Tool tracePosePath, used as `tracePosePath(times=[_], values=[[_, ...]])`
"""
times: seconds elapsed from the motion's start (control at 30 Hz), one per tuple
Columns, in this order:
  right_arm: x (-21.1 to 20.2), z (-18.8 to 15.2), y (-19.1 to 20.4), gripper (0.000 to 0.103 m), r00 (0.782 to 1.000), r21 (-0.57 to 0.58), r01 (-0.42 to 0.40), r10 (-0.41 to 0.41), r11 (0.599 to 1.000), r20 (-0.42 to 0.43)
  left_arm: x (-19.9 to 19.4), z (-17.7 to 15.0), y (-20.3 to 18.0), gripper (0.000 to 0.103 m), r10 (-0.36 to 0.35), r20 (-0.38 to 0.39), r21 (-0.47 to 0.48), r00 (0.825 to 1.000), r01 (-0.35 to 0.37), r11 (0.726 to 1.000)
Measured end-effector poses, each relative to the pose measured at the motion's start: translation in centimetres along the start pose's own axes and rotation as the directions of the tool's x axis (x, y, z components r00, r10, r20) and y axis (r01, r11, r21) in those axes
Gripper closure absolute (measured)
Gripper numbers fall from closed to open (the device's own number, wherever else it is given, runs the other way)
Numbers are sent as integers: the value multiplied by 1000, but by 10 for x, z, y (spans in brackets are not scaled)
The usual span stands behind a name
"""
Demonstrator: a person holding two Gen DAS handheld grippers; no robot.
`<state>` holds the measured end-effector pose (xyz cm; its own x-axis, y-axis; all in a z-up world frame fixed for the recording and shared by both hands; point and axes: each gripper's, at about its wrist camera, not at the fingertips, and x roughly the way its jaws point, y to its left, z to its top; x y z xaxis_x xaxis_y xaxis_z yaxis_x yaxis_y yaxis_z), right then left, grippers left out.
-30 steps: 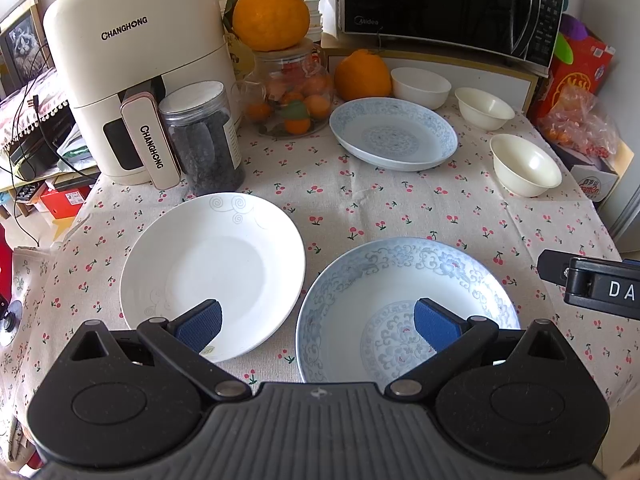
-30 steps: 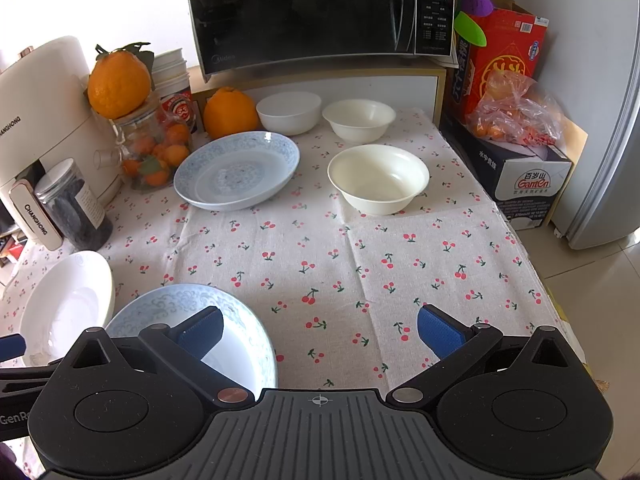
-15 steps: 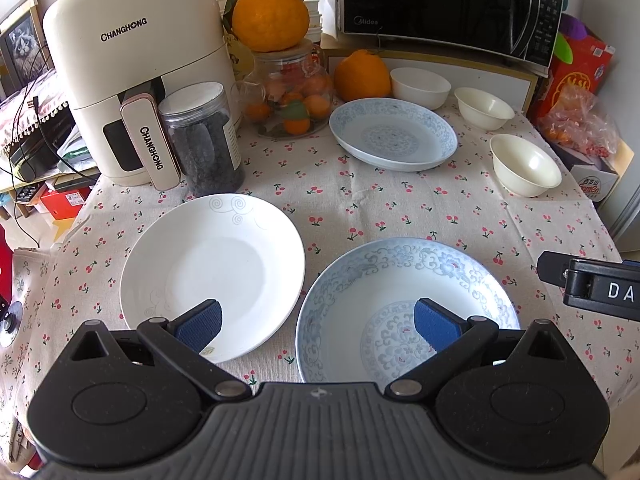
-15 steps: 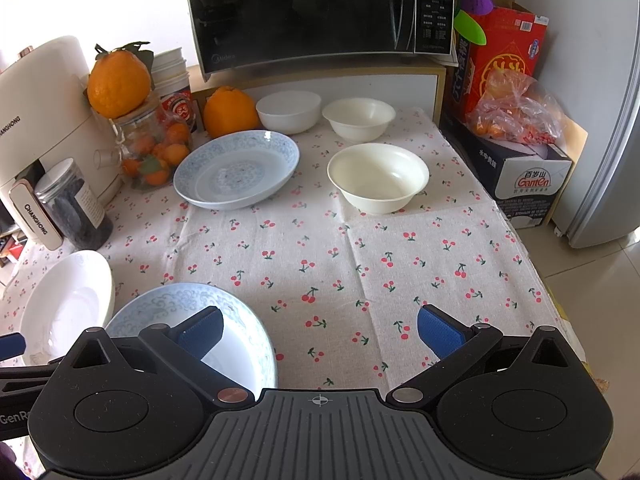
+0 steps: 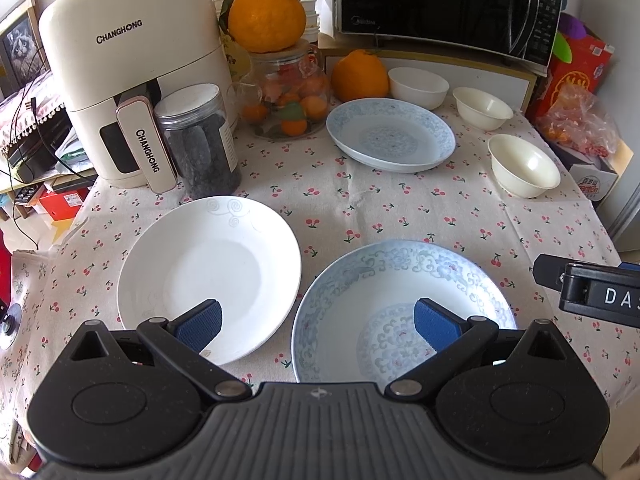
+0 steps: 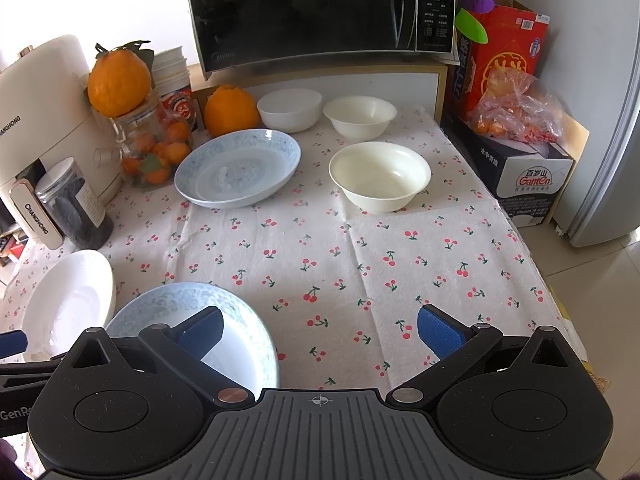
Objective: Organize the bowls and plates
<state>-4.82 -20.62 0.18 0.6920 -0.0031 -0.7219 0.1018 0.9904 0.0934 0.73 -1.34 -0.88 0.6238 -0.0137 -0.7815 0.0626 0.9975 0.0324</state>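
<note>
Both the left gripper and right gripper hang wide apart, empty. Nearest lie the white plate and blue plate; farther, another blue plate — three bowls far right, probably awaiting stacking.

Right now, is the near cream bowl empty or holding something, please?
Empty: the near cream bowl stands upright, and its bare inside shows in both views.

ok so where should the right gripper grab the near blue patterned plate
Take the near blue patterned plate by its thin rim on the right-hand edge, one finger over the lip and one under. It lies flat on the tablecloth, and that side faces bare cloth, while the white plate crowds its left.
</note>
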Motion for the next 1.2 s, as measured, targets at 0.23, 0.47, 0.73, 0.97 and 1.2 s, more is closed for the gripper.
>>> tracePosePath(times=[0.23, 0.47, 0.73, 0.97, 1.2], values=[[2, 1, 6, 0, 1000, -1, -3, 3, 1000, 7, 3, 3, -2, 0, -17, -16, 9, 1000, 17, 1000], [-5, 15, 0, 0, 1000, 3, -18, 18, 1000, 9, 5, 13, -1, 0, -33, -29, 6, 999, 33, 999], [-7, 41, -3, 0, 1000, 2, -4, 4, 1000, -4, 4, 36, 3, 0, -46, -18, -25, 999, 45, 999], [-7, 65, -3, 0, 1000, 4, -9, 9, 1000, 8, 4, 50, -3, 0, -38, 2, -13, 999, 38, 999], [-8, 87, -5, 0, 999, 35, -39, 38, 999, 30, 5, 64, -5, 1, -35, 20, 0, 999, 35, 999]])
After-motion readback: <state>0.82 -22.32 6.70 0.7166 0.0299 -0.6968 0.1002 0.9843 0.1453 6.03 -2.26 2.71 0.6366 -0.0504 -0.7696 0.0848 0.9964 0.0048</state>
